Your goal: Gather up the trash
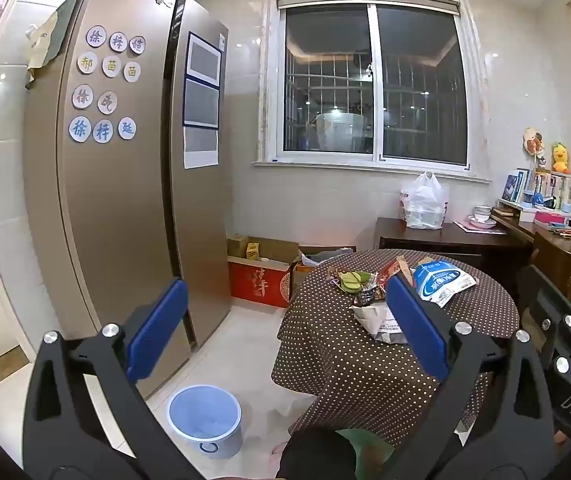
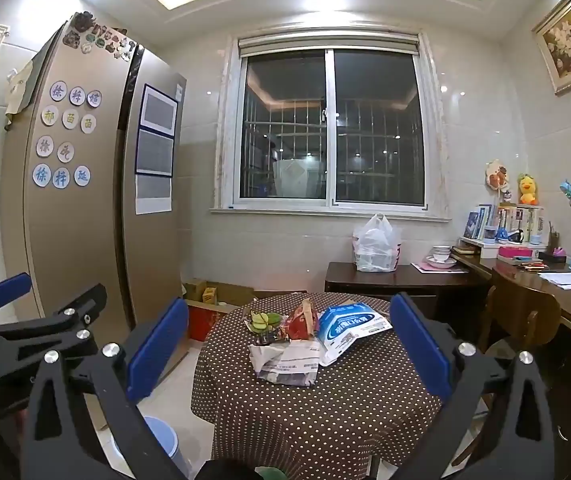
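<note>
Trash [image 2: 313, 340] lies flat on the table [image 2: 325, 408], blue packet [image 2: 349, 328] slanting right; both grippers gape empty.

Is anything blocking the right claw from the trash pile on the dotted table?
Nothing visible does. The right claw stands open and empty short of the table, with only clear air ahead of the crumpled paper and blue-and-white packet. The left claw sits off to its left, out of the path.

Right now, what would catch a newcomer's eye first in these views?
The round polka-dot table at centre, with a pile of trash on top: a blue-and-white packet, crumpled paper and a red wrapper. Left stands a tall bronze fridge covered in round magnets, with a pale blue bin on the floor beside the table.
</note>
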A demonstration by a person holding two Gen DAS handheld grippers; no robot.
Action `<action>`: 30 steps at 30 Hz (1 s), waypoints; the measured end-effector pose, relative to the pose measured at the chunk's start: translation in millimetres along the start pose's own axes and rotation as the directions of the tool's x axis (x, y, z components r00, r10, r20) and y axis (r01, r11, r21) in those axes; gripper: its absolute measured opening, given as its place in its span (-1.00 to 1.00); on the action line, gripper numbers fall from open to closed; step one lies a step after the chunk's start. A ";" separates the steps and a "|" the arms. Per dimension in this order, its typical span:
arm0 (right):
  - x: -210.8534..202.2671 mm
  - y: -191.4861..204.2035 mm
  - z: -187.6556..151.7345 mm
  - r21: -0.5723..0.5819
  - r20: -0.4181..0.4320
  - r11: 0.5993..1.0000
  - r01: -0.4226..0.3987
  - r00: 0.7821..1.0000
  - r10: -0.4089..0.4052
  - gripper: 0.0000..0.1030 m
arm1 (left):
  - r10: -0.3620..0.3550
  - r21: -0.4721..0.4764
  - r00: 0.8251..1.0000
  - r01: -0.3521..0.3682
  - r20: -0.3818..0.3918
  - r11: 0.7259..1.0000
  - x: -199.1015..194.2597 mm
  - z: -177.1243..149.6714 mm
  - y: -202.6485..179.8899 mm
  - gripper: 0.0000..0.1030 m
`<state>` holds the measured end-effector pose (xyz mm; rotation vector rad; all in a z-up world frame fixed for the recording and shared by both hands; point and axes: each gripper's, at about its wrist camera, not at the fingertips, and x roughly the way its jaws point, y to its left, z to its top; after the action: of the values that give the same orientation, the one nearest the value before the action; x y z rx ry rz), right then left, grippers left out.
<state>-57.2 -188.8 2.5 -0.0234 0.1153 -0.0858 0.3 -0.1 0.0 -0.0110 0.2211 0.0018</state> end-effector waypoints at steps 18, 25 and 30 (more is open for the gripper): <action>3.4 3.9 -1.2 0.003 -0.009 1.000 -0.025 1.000 0.025 0.92 | 0.006 0.003 1.000 -0.006 -0.003 1.000 5.0 -2.0 3.8 0.89; 5.2 4.7 -3.3 0.005 -0.014 1.000 -0.028 1.000 0.028 0.92 | 0.016 0.016 1.000 -0.016 -0.006 1.000 5.8 -5.6 2.2 0.89; 5.9 1.8 -3.5 0.005 -0.018 0.999 -0.039 0.999 0.039 0.92 | 0.020 0.020 1.000 -0.020 -0.006 1.000 4.6 -4.6 0.3 0.89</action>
<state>-51.7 -187.6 -1.7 -0.0160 0.1338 -0.0470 3.8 0.2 -5.5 0.0112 0.2276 0.0194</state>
